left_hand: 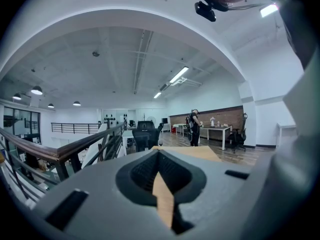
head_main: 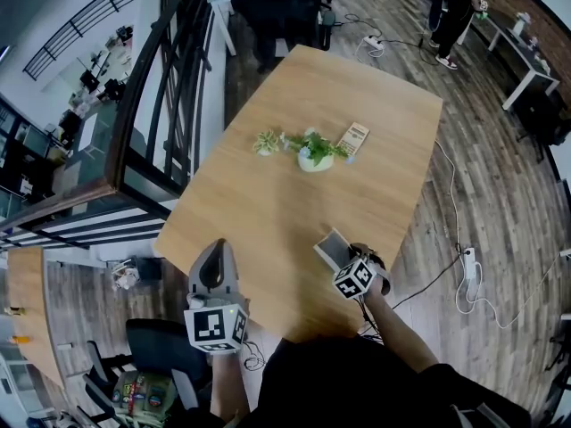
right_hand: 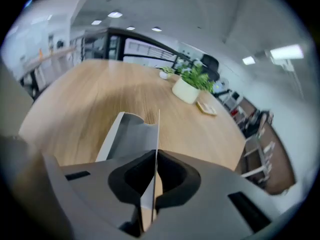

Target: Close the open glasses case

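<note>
Glasses case [head_main: 334, 246], plain grey and open, lies at the near right of the wooden table [head_main: 268, 203], slantwise to its edges and stretching away from the right gripper [head_main: 350, 257]. That gripper's fingers are clamped on the case's thin upright flap. The left gripper [head_main: 214, 250], near left, has its fingers together with nothing between them. Print on the far card [head_main: 354, 138], beside the potted plant [head_main: 314, 154], is too small to read.
</note>
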Tool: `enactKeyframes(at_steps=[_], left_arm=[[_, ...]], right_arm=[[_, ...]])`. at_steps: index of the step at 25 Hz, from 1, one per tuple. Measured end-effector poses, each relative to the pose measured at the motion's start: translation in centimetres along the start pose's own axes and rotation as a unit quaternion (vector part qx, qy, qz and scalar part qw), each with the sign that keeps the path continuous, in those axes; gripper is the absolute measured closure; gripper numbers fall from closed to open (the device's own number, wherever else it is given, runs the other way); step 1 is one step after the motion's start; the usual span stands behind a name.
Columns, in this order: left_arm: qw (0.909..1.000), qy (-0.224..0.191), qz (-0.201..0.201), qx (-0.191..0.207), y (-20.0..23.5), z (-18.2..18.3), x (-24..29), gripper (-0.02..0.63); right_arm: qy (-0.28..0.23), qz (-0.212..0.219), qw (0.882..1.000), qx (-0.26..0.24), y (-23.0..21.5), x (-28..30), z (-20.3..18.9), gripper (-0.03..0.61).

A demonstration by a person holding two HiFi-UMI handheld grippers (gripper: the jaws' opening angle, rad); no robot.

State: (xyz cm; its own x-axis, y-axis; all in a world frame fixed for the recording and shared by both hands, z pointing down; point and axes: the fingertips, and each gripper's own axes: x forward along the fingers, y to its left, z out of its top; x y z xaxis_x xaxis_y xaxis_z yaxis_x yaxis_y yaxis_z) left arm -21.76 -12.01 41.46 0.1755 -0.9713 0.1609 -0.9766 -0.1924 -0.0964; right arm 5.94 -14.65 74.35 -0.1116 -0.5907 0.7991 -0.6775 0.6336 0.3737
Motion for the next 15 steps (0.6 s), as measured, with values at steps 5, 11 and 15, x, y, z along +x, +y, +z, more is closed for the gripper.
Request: enactKeyframes(at_steps=[5, 11, 15], left_arm=[[1.0, 0.003, -0.003, 0.0, -0.4, -0.4, 0.0, 0.614], [1.0, 0.003, -0.006, -0.002, -0.6, -0.3, -0.1, 0.614], [1.0, 0.004, -0.007, 0.0, -0.6, -0.4, -0.1, 0.614]], right_arm=[[0.013, -0.121, 0.963, -0.242, 0.7, -0.9, 1.8, 0.557], [-0.002, -0.105, 0.93, -0.353, 6.6, -1.3, 1.1, 0.515], [-0.009, -0.067, 0.928, -0.366, 9.4, -1.0, -0.1, 0.48]])
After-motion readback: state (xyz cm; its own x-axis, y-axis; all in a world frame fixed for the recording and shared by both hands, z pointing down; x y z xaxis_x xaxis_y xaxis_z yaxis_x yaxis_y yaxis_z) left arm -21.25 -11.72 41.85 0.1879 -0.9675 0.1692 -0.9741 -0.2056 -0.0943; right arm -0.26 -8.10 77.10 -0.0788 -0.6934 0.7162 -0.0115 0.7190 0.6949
